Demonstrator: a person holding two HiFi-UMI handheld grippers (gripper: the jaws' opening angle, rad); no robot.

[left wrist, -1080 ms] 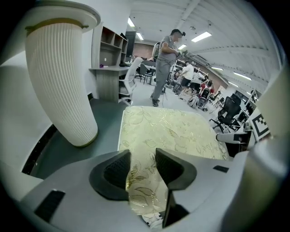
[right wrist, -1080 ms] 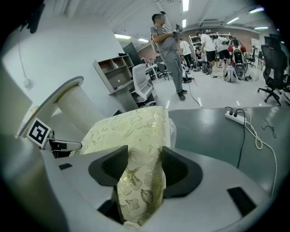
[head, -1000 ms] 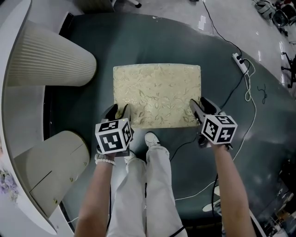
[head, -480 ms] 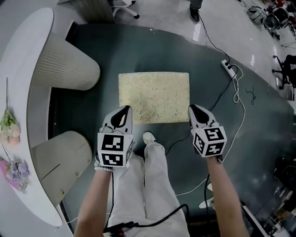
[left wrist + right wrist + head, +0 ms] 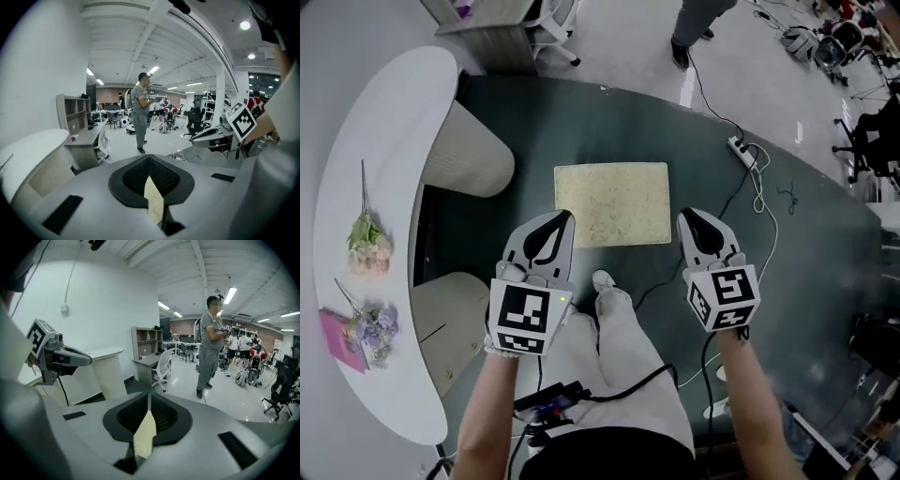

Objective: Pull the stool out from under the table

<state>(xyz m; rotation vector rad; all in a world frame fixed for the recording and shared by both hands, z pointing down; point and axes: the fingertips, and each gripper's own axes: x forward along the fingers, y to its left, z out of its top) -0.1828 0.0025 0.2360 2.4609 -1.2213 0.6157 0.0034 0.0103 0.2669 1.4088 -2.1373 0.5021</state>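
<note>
Dark teal carpet (image 5: 581,122) covers the floor in the head view, with pale hard flooring beyond it toward 12 o'clock, where a standing person's legs (image 5: 698,23) show. At 9 o'clock a white curved table (image 5: 380,122) runs down the frame on two ribbed cream legs, one at 10 o'clock (image 5: 478,155) and one at 8 o'clock (image 5: 450,323). On its top lie a pale flower sprig (image 5: 366,239), a purple flower bunch (image 5: 373,323) and a pink card (image 5: 339,339). The stool (image 5: 612,202), a rectangular seat in cream patterned fabric, stands on the carpet at the centre, clear of the tabletop and just at 3 o'clock of the upper table leg. It is straight ahead of the wearer's white shoe (image 5: 605,280). The left gripper (image 5: 555,218) hovers over the stool's near left corner and the right gripper (image 5: 692,217) just off its near right corner. In both gripper views the jaws are pressed together with nothing between them, and only a sliver of the cream seat shows below through the slit. A power strip (image 5: 741,150) and its cables lie at 2 o'clock. The one container in sight is an open shelf unit (image 5: 146,341) at 11 o'clock in the right gripper view, and what its cubbies hold is too small to tell.
</note>
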